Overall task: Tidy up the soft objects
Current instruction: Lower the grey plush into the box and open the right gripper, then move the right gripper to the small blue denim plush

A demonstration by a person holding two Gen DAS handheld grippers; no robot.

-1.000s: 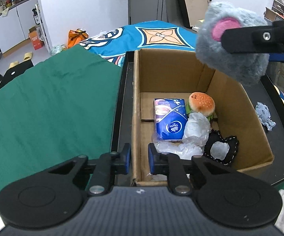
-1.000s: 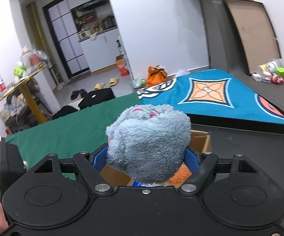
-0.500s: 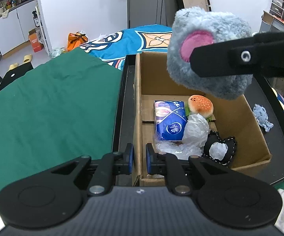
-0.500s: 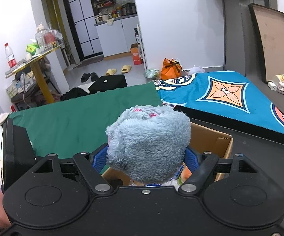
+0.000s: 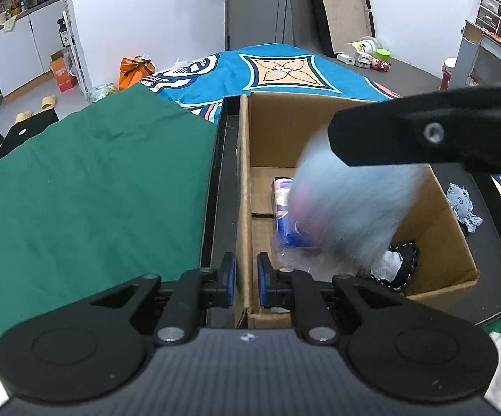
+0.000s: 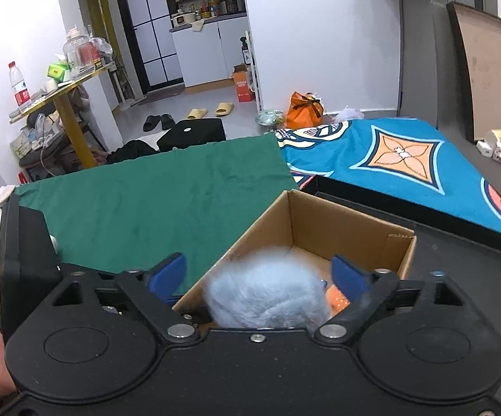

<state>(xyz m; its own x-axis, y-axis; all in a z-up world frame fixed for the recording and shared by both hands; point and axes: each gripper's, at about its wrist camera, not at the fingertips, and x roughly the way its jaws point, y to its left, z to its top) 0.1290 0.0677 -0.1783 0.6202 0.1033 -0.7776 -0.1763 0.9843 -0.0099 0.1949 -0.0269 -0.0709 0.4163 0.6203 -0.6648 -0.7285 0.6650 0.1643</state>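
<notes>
Grey plush toy [image 5: 351, 204] is dropping, blurred, into the cardboard box [image 5: 247, 187] as the right gripper [image 6: 260, 274] fingers spread wide; left gripper [image 5: 247, 277], at six o'clock, pinches the box wall; next, the small blue plush [image 5: 461, 206] at three o'clock.

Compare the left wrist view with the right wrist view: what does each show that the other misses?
Left wrist only: the box's contents, a blue tissue pack and a black heart-shaped item, plus a small grey crocheted toy outside the box; the left hand-held gripper pinches the box's near wall.

Right wrist only: the right hand-held gripper, jaws opening, pads clear of the plush.

Both: the cardboard box and the blurred grey plush toy over it.
</notes>
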